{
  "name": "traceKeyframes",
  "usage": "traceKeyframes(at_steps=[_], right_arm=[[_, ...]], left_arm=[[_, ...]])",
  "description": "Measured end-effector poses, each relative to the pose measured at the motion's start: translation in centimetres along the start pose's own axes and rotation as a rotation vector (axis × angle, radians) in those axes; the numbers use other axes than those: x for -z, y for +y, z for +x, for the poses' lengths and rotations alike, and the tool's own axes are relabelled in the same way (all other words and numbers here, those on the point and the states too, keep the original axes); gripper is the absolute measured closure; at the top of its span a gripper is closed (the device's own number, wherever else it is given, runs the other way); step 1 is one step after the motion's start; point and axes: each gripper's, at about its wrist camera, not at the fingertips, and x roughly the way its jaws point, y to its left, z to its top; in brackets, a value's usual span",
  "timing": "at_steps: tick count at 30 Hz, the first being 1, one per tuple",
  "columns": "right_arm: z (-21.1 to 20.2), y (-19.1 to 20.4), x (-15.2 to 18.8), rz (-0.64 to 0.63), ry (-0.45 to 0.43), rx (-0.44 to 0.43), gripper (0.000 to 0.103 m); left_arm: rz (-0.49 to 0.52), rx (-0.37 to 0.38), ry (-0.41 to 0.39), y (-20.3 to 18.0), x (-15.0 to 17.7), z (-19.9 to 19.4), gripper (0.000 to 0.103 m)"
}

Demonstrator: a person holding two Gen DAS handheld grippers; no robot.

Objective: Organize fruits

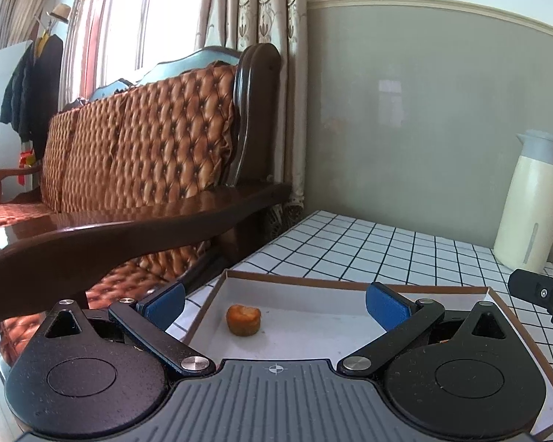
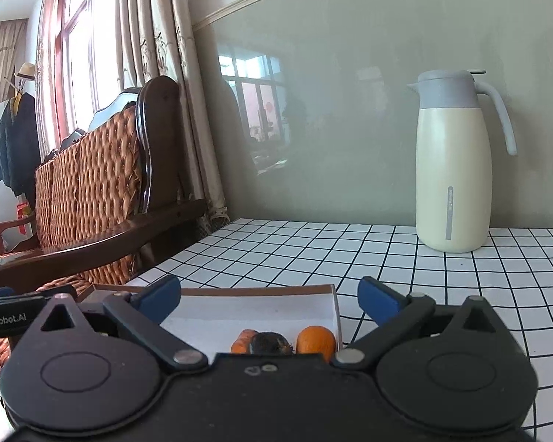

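Note:
A shallow white cardboard box with a brown rim (image 1: 350, 284) lies on the checked tabletop. One small orange-brown fruit (image 1: 243, 319) rests inside it, near its left wall. My left gripper (image 1: 276, 304) hovers over the box, open, with the fruit lying below and between its blue pads, untouched. In the right wrist view the same box (image 2: 239, 291) holds an orange fruit (image 2: 315, 338), a dark fruit (image 2: 271, 342) and another orange piece (image 2: 242, 340), partly hidden behind the gripper body. My right gripper (image 2: 270, 301) is open and empty above them.
A cream thermos jug with a grey lid (image 2: 453, 162) stands at the back of the table by the grey wall. A wooden sofa with a quilted brown cushion (image 1: 140, 140) borders the table's left edge. The other gripper's black body (image 1: 542, 294) sits at the right.

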Motion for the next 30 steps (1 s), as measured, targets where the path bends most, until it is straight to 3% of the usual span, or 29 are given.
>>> traceKeyframes(at_steps=[13, 24, 30], right_arm=[[-3.8, -0.4, 0.0, -0.018, -0.005, -0.02, 0.006], [-10.4, -1.8, 0.9, 0.085, 0.037, -0.019, 0.006], [-15.4, -1.1, 1.1, 0.083, 0.018, 0.004, 0.006]], left_arm=[[0.005, 0.008, 0.01, -1.4, 0.5, -2.8, 0.0], [0.002, 0.04, 0.014, -2.1, 0.7, -10.7, 0.0], [0.014, 0.078, 0.019, -1.6, 1.2, -15.4, 0.0]])
